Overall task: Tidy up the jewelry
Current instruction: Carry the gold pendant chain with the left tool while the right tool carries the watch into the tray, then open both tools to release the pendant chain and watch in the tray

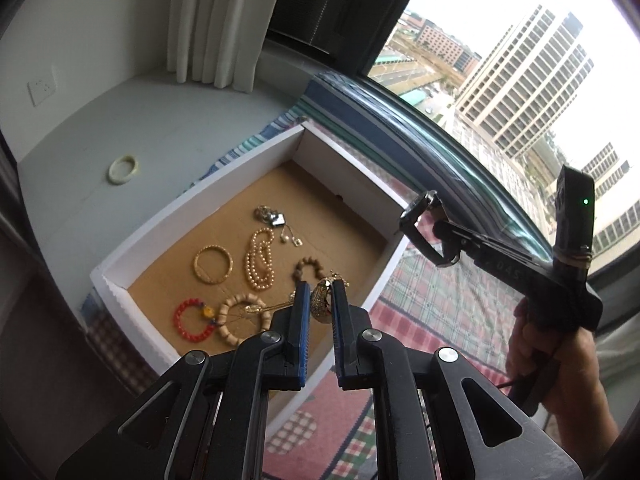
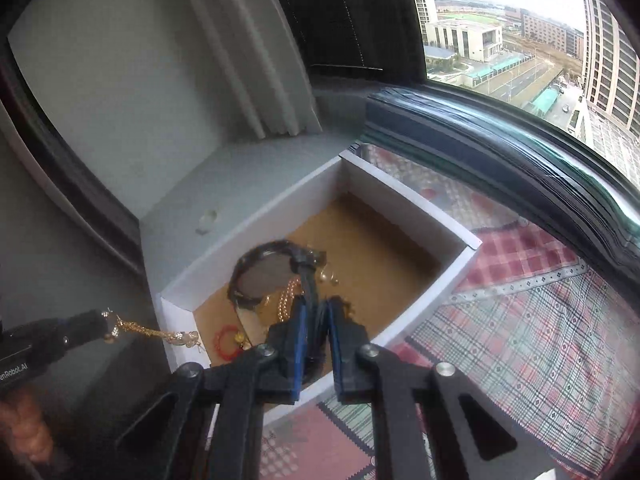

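A white box [image 1: 120,258] with a brown cardboard floor holds several pieces: a gold bangle [image 1: 213,263], a pearl necklace [image 1: 260,260], a red bead bracelet [image 1: 191,320], wooden bead bracelets [image 1: 240,320] and a small tangle of silver pieces [image 1: 272,216]. My left gripper [image 1: 320,300] is shut on a gold ornament with a chain [image 1: 320,300], above the box's near side; it also shows in the right wrist view [image 2: 108,326]. My right gripper [image 2: 318,312] is shut on a black watch [image 2: 260,276], held over the box [image 2: 432,292]; the watch also shows in the left wrist view [image 1: 420,220].
A pale jade bangle [image 1: 124,169] lies on the white sill left of the box. The box stands on a plaid cloth [image 1: 440,300]. A window frame [image 1: 460,152] runs along the right, with a curtain [image 1: 224,20] behind.
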A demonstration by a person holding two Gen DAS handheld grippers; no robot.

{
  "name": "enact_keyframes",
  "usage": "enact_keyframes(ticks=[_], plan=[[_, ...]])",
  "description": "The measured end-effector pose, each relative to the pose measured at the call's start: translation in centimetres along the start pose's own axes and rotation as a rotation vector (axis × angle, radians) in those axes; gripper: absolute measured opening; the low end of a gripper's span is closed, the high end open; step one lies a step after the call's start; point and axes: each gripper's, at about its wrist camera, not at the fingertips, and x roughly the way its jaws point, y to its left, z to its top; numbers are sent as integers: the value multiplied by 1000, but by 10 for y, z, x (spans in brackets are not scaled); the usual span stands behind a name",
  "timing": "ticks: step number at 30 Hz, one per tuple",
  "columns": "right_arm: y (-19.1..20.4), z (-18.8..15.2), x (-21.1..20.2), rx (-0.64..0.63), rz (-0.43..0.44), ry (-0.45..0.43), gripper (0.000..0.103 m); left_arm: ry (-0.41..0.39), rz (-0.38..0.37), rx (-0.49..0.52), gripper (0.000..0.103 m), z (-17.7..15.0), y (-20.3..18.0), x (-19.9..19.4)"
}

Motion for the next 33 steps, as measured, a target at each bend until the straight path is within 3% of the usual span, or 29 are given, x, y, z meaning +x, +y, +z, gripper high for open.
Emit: enact_keyframes(ticks=[8, 14, 20, 22, 24, 25, 28, 31, 33], plan=[[-28, 42, 106, 3, -13, 62, 11, 72, 29, -41, 7, 12, 12, 104], [-57, 44, 180, 35, -12, 148, 11, 163, 73, -68, 8, -11, 16, 180], [-75, 38, 221, 48, -32, 206, 15, 218, 107, -76, 10, -34, 18, 215], [-78, 39, 226, 46, -46, 206, 19, 237, 142, -87, 17, -39, 20, 222], [-80, 42, 225, 55, -58, 193, 31, 243, 171, -84, 56, -43, 21, 224], [-81, 45, 220, 66, -59, 180, 34, 230, 189, -76, 62, -44, 21, 222], [-83, 52, 195, 78, -69, 125, 35, 199, 208, -41, 68, -44, 16, 207], [-77, 46, 154, 44, -96, 69, 51, 166, 232, -5, 74, -43, 5, 185], [-73, 35, 123, 24, -105, 38, 53, 142, 248, 26, 75, -43, -6, 168]])
